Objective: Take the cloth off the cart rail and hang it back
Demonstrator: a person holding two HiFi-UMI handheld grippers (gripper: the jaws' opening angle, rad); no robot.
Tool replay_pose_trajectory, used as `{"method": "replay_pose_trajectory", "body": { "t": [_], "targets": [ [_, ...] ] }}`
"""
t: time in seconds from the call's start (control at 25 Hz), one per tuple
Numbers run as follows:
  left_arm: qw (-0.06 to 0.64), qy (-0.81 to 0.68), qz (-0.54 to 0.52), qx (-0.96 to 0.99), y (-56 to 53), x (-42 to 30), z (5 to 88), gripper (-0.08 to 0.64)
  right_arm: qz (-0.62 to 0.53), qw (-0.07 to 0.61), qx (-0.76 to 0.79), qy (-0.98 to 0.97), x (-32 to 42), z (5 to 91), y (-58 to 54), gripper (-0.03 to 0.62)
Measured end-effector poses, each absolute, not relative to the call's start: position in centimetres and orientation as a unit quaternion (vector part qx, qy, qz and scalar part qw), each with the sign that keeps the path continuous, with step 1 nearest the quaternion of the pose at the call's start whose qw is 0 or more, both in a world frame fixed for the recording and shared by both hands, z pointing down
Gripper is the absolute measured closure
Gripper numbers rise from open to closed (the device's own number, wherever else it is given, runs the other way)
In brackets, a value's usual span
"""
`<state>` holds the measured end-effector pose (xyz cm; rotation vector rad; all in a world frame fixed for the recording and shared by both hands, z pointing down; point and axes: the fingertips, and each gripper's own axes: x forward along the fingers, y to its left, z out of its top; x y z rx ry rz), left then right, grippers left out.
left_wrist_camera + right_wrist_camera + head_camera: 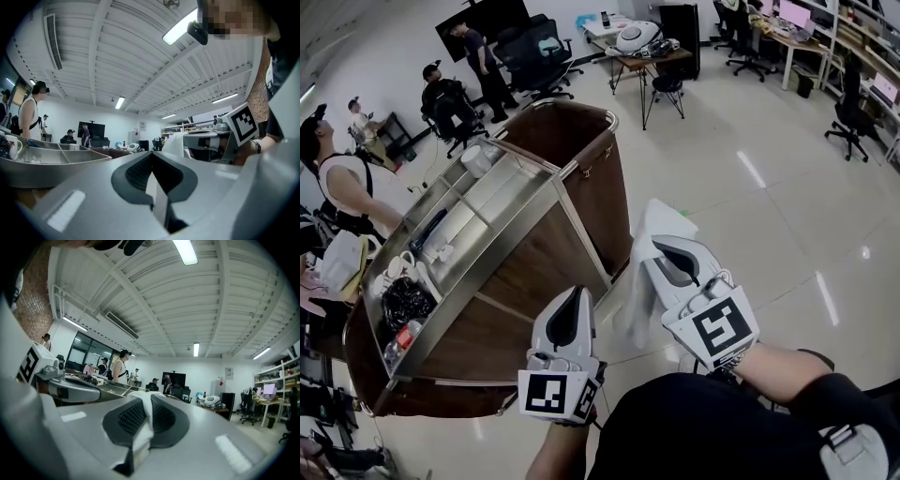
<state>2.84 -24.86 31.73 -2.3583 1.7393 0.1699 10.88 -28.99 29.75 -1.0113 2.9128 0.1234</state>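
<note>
My right gripper [659, 244] is shut on a white cloth [648, 231], which hangs down from its jaws just off the cart's right side. In the right gripper view the cloth [143, 422] is pinched between the dark pads of the right gripper [147, 398]. The cart's metal rail [578, 228] runs along the top edge of its brown side, left of the cloth and apart from it. Lower down, near the cart's near corner, my left gripper [576, 294] is shut with nothing in it. The left gripper [151, 157] looks toward the cloth [175, 140].
The cart's steel top tray [497, 202] holds cups, a black bag and small items. A brown laundry bag [567, 131] hangs at its far end. Several people [352, 192] stand at the left. Office chairs and desks [647, 56] fill the back of the room.
</note>
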Motion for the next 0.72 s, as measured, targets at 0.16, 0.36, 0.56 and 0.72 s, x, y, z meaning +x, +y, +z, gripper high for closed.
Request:
{"method": "replay_pose_trajectory", "body": {
  "t": [0.16,0.36,0.56,0.72],
  "targets": [
    [0.104,0.598,0.061,-0.792,-23.3,0.3,32.2,0.558,0.043,0.026,-0.317,0.947,8.3,30.0,-27.4,0.592],
    [0.108,0.612,0.065,-0.781,-19.0,-3.1,31.4,0.558,0.049,0.026,-0.299,0.953,4.7,29.0,-23.1,0.592],
    [0.110,0.635,0.069,-0.762,-15.7,-7.2,30.4,0.558,0.054,0.020,-0.270,0.961,0.4,27.9,-20.1,0.592],
    [0.119,0.665,0.062,-0.734,-21.3,-3.6,35.2,0.558,0.056,0.025,-0.231,0.971,3.6,32.9,-26.2,0.592]
  ]
}}
